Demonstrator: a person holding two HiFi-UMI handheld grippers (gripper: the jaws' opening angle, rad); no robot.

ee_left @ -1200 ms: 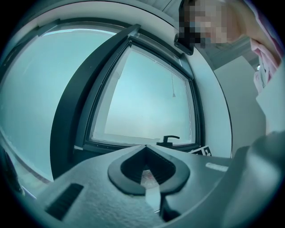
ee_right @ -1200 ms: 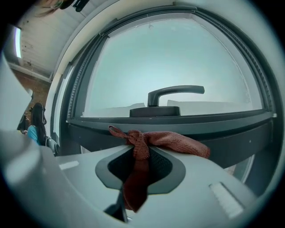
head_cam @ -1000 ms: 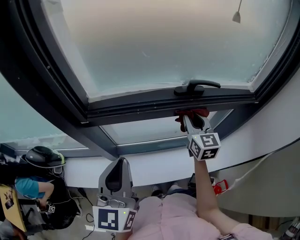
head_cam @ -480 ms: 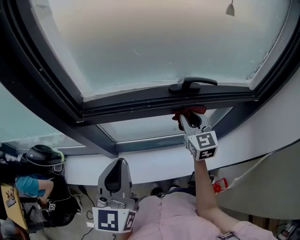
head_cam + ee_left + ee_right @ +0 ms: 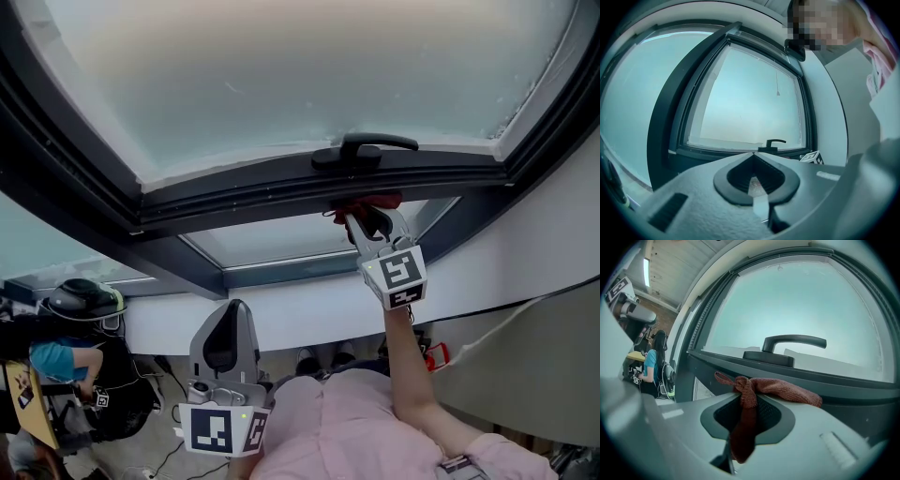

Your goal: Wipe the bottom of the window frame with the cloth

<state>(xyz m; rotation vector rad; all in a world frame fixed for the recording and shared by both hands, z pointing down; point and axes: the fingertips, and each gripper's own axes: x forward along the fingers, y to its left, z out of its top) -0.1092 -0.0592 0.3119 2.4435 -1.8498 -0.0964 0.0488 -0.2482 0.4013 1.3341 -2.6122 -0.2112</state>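
While the right tongs (image 5: 367, 217) were clamped on the red cloth (image 5: 752, 390), the cloth's bunched end lay pressed to the bottom of the frame (image 5: 262, 208), just below the handle (image 5: 364, 148). The left tongs (image 5: 231, 323) hung low near the person (image 5: 356, 433), closed together with nothing between, well apart from the frame. Wiping looked to be in hand, toward the frame's right part; the next move would likely call for a steady sideways drag along the frame, with the cloth kept pressed against it
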